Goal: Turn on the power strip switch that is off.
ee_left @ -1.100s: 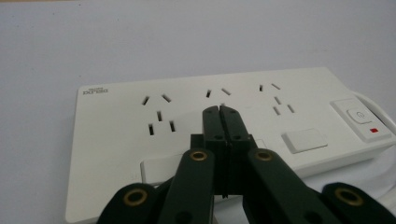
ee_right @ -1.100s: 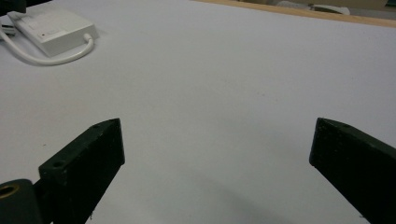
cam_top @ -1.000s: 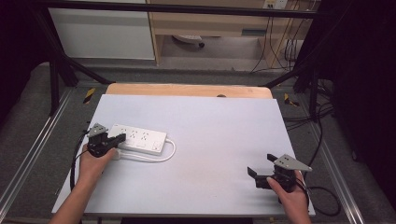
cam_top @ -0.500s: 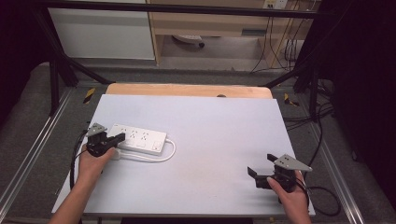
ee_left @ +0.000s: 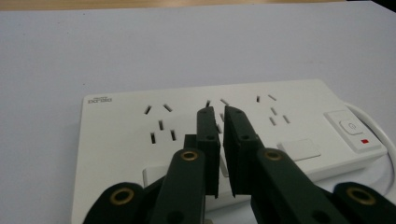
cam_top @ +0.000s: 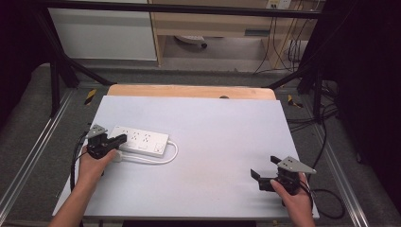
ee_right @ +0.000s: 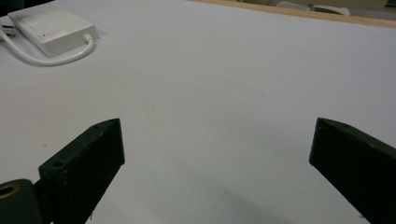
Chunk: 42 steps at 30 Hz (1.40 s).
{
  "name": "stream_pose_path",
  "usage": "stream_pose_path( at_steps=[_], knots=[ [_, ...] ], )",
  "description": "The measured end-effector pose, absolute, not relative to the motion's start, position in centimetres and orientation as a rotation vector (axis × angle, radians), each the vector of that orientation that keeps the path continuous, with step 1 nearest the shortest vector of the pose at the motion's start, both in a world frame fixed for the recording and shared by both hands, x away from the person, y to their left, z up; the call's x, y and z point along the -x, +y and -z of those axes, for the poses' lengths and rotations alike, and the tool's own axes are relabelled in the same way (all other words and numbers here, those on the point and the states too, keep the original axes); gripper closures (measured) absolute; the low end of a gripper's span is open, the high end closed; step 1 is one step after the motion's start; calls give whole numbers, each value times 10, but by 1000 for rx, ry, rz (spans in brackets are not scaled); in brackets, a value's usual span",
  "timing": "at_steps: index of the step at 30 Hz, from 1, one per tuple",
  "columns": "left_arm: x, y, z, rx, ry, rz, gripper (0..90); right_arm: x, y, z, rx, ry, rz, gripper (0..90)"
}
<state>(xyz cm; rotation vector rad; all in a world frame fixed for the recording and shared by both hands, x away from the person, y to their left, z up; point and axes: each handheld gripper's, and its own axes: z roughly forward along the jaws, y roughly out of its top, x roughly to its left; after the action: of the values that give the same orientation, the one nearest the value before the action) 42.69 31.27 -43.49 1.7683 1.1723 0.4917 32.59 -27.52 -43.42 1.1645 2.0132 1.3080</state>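
- The white power strip (ee_left: pixel 224 140) carries small raised grey lettering at one corner of its top face, too small to read; its switch (ee_left: pixel 351 127) bears a power symbol, with a small red mark just beside it.
- The strip lies flat at the left of the desk (cam_top: pixel 213 123), its white cable (cam_top: pixel 161 160) looping along its near side.
- The left claw (ee_left: pixel 221 119) hovers over the strip's near edge; its jaws have just been opening, a narrow gap between them with nothing gripped.
- The right claw (ee_right: pixel 212 158) stands wide apart and released, over bare desk well apart from the strip.
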Motion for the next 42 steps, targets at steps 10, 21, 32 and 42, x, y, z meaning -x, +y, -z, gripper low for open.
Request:
stream_pose_path(
  at_steps=[10, 21, 32, 42],
  knots=[
    [-425, 315, 431, -1737, 1174, -479, 706, -326, -275, 434, -1164, 2013, -1308, 36],
    [-423, 315, 428, -1711, 1179, -488, 560, -326, -275, 434, -1166, 2015, -1306, 36],
    [-421, 315, 425, -1697, 1162, -479, 514, -326, -275, 434, -1165, 2015, -1306, 36],
    [-419, 311, 417, -1696, 1137, -479, 467, -326, -274, 435, -1167, 2017, -1306, 36]
  ],
)
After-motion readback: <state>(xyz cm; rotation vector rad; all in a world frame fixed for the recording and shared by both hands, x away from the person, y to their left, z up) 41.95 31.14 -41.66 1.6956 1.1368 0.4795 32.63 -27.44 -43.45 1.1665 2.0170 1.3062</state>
